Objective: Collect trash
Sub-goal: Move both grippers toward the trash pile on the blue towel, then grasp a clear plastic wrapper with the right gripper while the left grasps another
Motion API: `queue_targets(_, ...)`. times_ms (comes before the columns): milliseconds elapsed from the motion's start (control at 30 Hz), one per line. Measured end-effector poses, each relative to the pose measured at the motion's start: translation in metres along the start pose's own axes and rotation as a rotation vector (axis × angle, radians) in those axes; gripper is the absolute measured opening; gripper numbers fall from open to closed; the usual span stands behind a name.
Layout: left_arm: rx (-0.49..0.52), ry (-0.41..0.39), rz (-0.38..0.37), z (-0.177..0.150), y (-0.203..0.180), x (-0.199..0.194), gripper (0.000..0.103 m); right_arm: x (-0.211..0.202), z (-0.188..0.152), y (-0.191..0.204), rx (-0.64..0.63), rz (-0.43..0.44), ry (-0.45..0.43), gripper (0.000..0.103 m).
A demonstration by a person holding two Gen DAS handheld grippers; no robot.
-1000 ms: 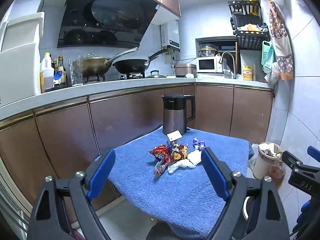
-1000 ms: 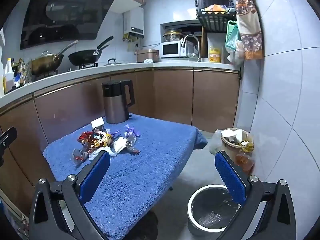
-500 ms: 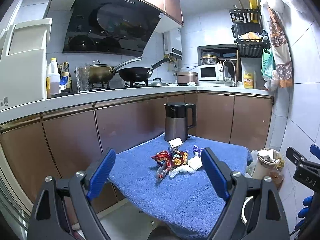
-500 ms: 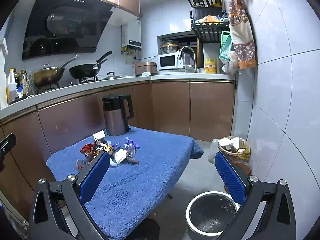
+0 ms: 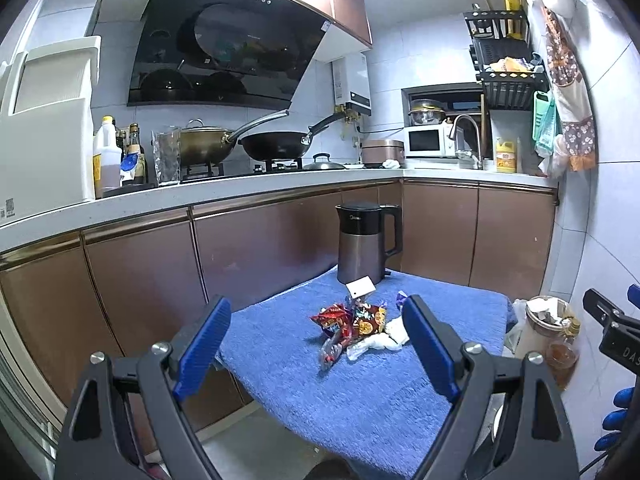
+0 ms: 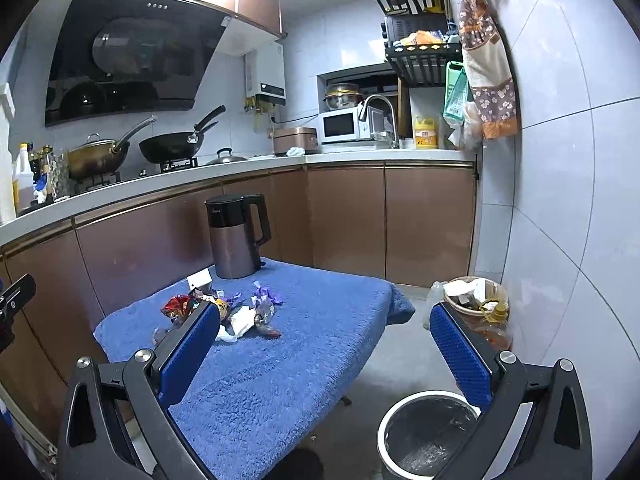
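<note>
Both grippers are just hanging in the air short of the desk's near edge, level and aimed forward. The left gripper [image 5: 316,342] has its jaws spread wide with nothing between them, and the right gripper [image 6: 324,342] is the same, wide apart and empty, sitting out past the desk's right edge over the floor. The trash pile [image 5: 354,326] is a loose heap of wrappers roughly mid-desk, toward the far left corner of the blue towel [image 5: 360,392] covering the desk [image 6: 280,380]. The heap runs roughly left to right; one clear wrapper [image 5: 330,354] sticks out toward the near edge. Right behind it a kettle [image 5: 366,242] stands upright at the far edge, handle to the right, with a white card [image 5: 361,289] propped in front. Down on the floor off the right edge there's a round bin [image 6: 426,436], lined and open, and further back a full basket [image 6: 478,294].
</note>
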State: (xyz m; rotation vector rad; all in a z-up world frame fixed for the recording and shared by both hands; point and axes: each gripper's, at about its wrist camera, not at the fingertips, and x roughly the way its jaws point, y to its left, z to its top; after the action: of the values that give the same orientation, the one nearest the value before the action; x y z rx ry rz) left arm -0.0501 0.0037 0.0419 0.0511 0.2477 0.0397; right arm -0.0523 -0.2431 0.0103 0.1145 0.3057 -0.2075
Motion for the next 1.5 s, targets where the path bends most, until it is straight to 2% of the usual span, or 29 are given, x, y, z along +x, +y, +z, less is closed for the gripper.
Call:
queue_targets(400,0.013,0.072,0.017,-0.004,0.003,0.063,0.087,0.045,0.006,0.011,-0.043,0.004,0.031,0.103)
queue_targets(633,0.022,0.157,0.010,-0.015,0.001,0.116,0.087,0.087,0.006,0.021,-0.082,0.037,0.086,0.103)
queue_targets(1100,-0.006,0.343,-0.056,-0.058,0.007,0.237,0.087,0.222,-0.023,0.054,-0.146,0.236,0.303,0.102)
queue_targets(1200,0.003,0.398,-0.076,-0.074,0.007,0.261,0.087,0.257,-0.032,0.063,-0.159,0.290,0.365,0.097)
queue_targets(1367,-0.033,0.493,-0.131,-0.102,0.010,0.298,0.087,0.320,-0.056,0.080,-0.214,0.343,0.493,0.073)
queue_targets(1500,-0.056,0.545,-0.162,-0.117,0.015,0.321,0.084,0.356,-0.079,0.094,-0.273,0.375,0.577,0.061)
